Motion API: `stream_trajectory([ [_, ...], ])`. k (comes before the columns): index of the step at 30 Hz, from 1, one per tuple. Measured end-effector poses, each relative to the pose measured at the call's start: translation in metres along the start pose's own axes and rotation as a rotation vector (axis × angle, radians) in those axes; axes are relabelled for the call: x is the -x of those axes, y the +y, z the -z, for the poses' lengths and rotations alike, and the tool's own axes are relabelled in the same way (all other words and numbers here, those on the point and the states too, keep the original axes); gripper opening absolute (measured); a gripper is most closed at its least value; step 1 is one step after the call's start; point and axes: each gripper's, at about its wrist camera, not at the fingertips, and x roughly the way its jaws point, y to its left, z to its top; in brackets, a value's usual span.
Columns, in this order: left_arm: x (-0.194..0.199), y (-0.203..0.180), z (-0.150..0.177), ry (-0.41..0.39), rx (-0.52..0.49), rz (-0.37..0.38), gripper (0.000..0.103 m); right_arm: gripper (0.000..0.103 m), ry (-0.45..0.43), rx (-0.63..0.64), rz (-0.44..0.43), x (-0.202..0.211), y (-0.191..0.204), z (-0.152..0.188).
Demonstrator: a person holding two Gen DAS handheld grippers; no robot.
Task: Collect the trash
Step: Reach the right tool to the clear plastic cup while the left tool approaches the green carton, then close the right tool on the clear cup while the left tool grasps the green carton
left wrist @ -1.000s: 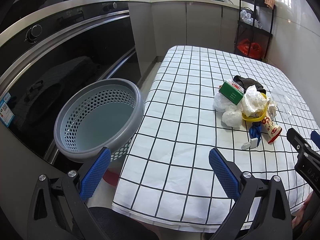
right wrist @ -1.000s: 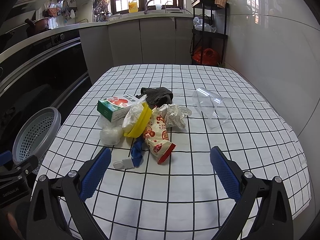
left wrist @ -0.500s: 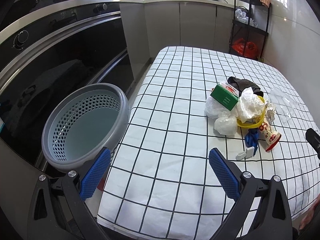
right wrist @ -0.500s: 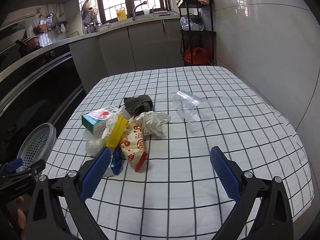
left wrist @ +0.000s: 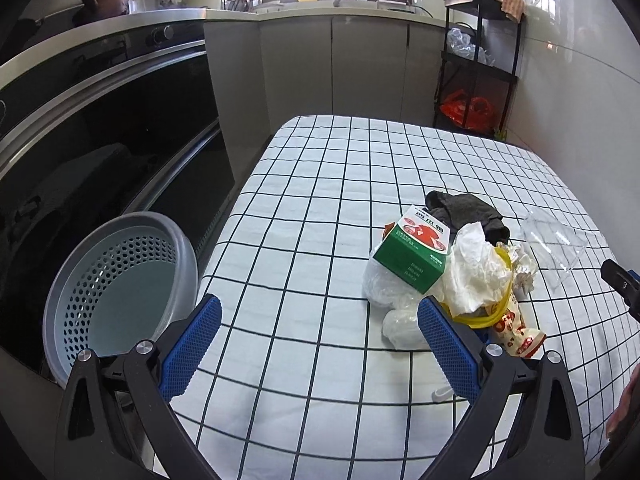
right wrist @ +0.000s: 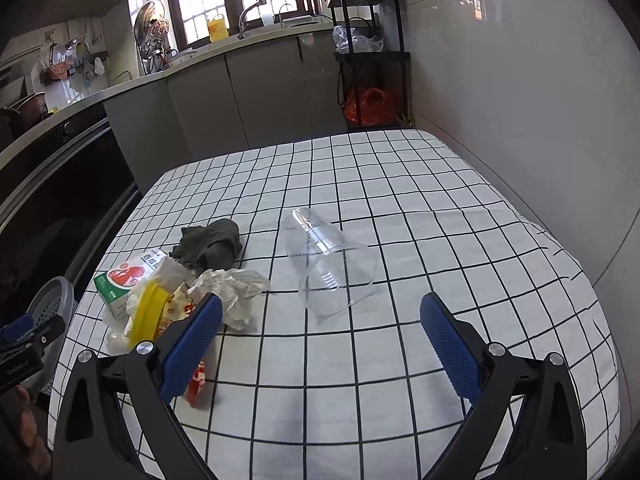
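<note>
On checked cloth, clear cup point(right wrist: 329, 266) (sideways) mouth faces camera.

White tablecloth point(left wrist: 320, 208) with black grid, grey perforated basket point(left wrist: 120, 288), green-and-white box point(left wrist: 412, 252) with red print, dark grey cloth point(right wrist: 212, 244), yellow ring point(right wrist: 146, 312), clear plastic cup point(right wrist: 328, 264), red-patterned wrapper point(left wrist: 516, 332), blue gripper pads point(right wrist: 192, 344).
</note>
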Motion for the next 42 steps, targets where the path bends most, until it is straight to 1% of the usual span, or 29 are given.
stream_trajectory([
  [3, -0.008, -0.006, -0.005, -0.004, -0.015, -0.003, 0.096, 0.095, 0.012, 0.008, 0.007, -0.015, -0.011, -0.006],
  [7, -0.019, -0.012, -0.008, 0.005, -0.025, 0.003, 0.096, 0.095, 0.057, 0.021, 0.004, -0.041, -0.02, -0.012],
  [14, -0.033, -0.021, -0.012, 0.012, -0.034, -0.001, 0.096, 0.095, 0.076, 0.053, -0.012, -0.066, -0.021, -0.018],
  [19, -0.039, -0.027, -0.015, 0.013, -0.044, 0.001, 0.096, 0.095, 0.107, 0.068, -0.018, -0.084, -0.017, -0.023],
  [26, -0.044, -0.031, -0.017, 0.017, -0.048, 0.005, 0.096, 0.095, 0.121, 0.102, -0.009, -0.102, -0.01, -0.029],
  [33, -0.043, -0.033, -0.016, 0.014, -0.048, 0.001, 0.096, 0.093, 0.103, 0.159, 0.021, -0.104, 0.0, -0.028],
  [34, -0.043, -0.033, -0.016, 0.014, -0.049, 0.001, 0.096, 0.092, 0.101, 0.167, 0.022, -0.104, 0.002, -0.028],
  [35, -0.043, -0.033, -0.015, 0.014, -0.049, 0.002, 0.096, 0.084, 0.099, 0.174, 0.021, -0.103, 0.003, -0.027],
  [36, -0.043, -0.033, -0.016, 0.014, -0.05, 0.004, 0.096, 0.072, 0.103, 0.178, 0.02, -0.103, 0.005, -0.027],
  [37, -0.043, -0.033, -0.015, 0.014, -0.05, 0.005, 0.096, 0.07, 0.111, 0.179, 0.017, -0.104, 0.006, -0.026],
  [40, -0.042, -0.032, -0.014, 0.015, -0.047, 0.025, 0.096, 0.069, 0.105, 0.169, -0.007, -0.102, 0.006, -0.024],
  [42, -0.041, -0.031, -0.013, 0.012, -0.045, 0.04, 0.096, 0.068, 0.087, 0.168, -0.016, -0.097, 0.007, -0.024],
])
